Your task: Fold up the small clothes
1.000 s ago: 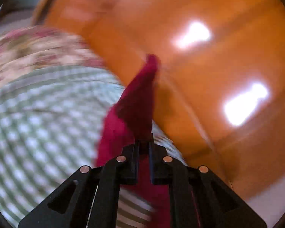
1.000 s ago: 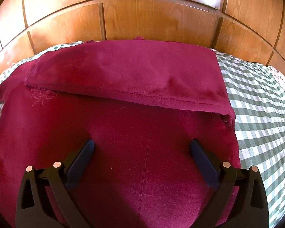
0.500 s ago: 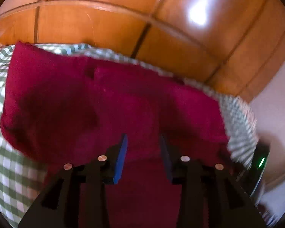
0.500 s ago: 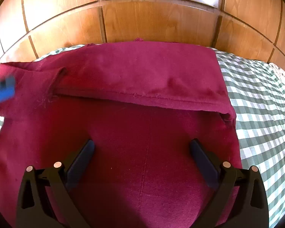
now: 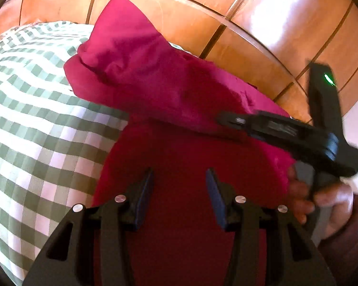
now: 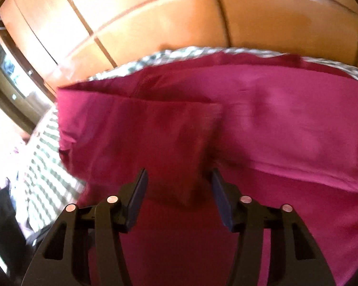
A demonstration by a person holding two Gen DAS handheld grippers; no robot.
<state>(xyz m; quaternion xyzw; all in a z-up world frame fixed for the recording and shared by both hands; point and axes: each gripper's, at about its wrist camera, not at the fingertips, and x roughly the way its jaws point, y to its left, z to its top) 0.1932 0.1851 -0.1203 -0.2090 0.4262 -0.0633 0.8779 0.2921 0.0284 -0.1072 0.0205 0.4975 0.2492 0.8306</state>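
Lying on the checked bedspread by the wooden headboard, the crimson garment now has a sleeve folded inward. Left gripper, pinching the sleeve a second ago, has just been opening: jaws apart, nothing clamped. Right gripper has just been closing from wide, jaws half-parted over a fold; grip unclear.
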